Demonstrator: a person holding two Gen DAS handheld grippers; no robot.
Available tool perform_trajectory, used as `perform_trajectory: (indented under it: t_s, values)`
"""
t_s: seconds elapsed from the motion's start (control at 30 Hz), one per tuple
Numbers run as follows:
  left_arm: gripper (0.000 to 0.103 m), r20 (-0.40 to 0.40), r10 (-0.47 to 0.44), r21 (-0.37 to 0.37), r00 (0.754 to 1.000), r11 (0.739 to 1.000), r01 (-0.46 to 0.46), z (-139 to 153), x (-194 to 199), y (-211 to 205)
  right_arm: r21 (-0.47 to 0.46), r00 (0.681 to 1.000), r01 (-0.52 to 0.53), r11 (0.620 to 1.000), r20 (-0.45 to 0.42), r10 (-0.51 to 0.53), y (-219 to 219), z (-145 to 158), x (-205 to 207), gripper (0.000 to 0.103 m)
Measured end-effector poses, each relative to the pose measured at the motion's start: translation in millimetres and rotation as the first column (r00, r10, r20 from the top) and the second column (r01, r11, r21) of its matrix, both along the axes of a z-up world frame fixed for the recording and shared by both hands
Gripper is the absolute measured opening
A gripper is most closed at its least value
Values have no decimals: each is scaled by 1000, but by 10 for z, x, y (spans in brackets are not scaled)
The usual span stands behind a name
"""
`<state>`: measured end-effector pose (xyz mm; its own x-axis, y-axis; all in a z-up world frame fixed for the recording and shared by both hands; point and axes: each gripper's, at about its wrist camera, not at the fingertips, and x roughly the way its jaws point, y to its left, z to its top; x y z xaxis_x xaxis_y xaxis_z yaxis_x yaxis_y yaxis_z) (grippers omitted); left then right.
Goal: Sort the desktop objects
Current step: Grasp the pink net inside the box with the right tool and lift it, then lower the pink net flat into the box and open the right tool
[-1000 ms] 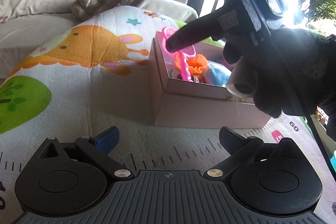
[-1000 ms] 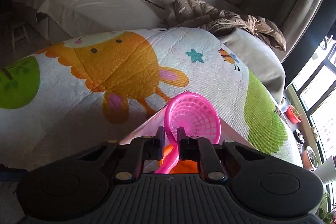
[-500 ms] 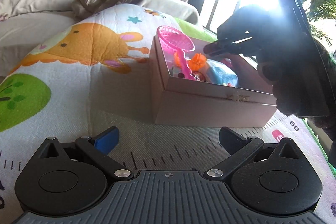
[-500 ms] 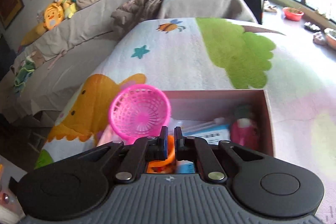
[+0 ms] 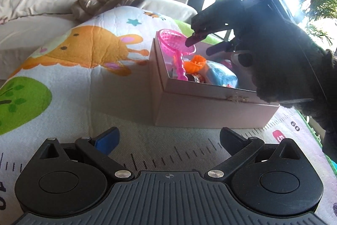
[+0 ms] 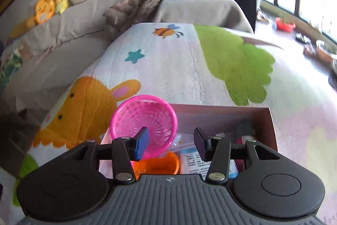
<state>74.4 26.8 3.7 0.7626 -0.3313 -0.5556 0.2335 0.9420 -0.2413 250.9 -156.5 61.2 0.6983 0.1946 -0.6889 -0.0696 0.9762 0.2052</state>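
Drop-off step: I've my right gripper (image 6: 170, 143) just opening, jaws apart & empty, over pink strainer (image 6: 145, 117) in box (image 5: 210, 111); left gripper (image 5: 168, 138) open, idle. Next: withdraw w/o snagging.

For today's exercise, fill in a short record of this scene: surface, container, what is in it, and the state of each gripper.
surface: cartoon-print play mat
container: pink box, open top, on the mat
contents: pink net scoop leaning at one corner, orange cup, blue packet
right gripper: over the box, jaws have just been opening, nothing between them
left gripper: open, empty, in front of the box
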Motion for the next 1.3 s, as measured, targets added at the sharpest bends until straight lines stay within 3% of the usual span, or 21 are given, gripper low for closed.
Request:
perform_trajectory:
  t_s: [0.03, 0.17, 0.27, 0.4, 0.5, 0.63, 0.77, 0.8, 0.87, 0.93, 1.03, 1.07, 1.2, 1.3]
  values:
    - [103, 1, -2, 0, 1000, 1000, 2, 1, -2, -1, 32, 999, 22, 999, -26, -21, -72, -53, 72, 45]
    - [103, -1, -5, 0, 1000, 1000, 5, -3, 5, -4, 163, 992, 11, 987, -126, 10, -178, -153, 267, 15]
    - [103, -8, -4, -5, 1000, 1000, 4, -11, 14, 4, 167, 991, 5, 986, -130, 17, -131, -138, 282, 9]
    - [103, -10, -4, -7, 1000, 1000, 4, -12, 14, 4, 159, 999, 10, 987, -49, -2, -210, 109, 161, 6]
    - [103, -7, -4, -6, 1000, 1000, 4, -8, 3, 2, 70, 998, 32, 997, 53, -35, -266, 377, 61, 5]
    - [103, -7, -4, -6, 1000, 1000, 4, -9, 1, 3, -170, 971, 94, 981, 235, -53, -249, 673, -147, 4]
    - [103, -4, -4, -2, 1000, 1000, 4, -4, -5, -5, -332, 958, 66, 941, 284, 33, -63, 628, -331, 4]
    - [103, -4, -5, -2, 1000, 1000, 5, -3, -11, -4, -338, 963, 29, 941, 261, 64, -15, 577, -350, 4]
    - [103, -5, -4, -4, 1000, 1000, 4, -4, -10, 2, -224, 973, -94, 970, 183, 137, -3, 509, -377, 5]
    - [103, -8, -1, -8, 1000, 1000, 1, -4, -7, 8, -132, 974, -117, 984, 179, 140, -63, 524, -410, 10]
    - [103, -6, -2, -5, 1000, 1000, 2, 1, -2, 7, -160, 966, 2, 987, 255, 39, -222, 586, -404, 45]
    - [103, -5, -3, -3, 1000, 1000, 3, 2, 1, 1, -168, 961, 49, 985, 275, -1, -310, 591, -377, 51]
    - [103, -3, -6, 0, 1000, 1000, 6, -2, -5, 0, -69, 970, 154, 986, 202, -137, -698, 449, -211, 62]
    - [103, -6, -6, -3, 1000, 1000, 6, -3, -5, 8, 104, 990, 84, 991, 103, -95, -771, 288, -213, 62]
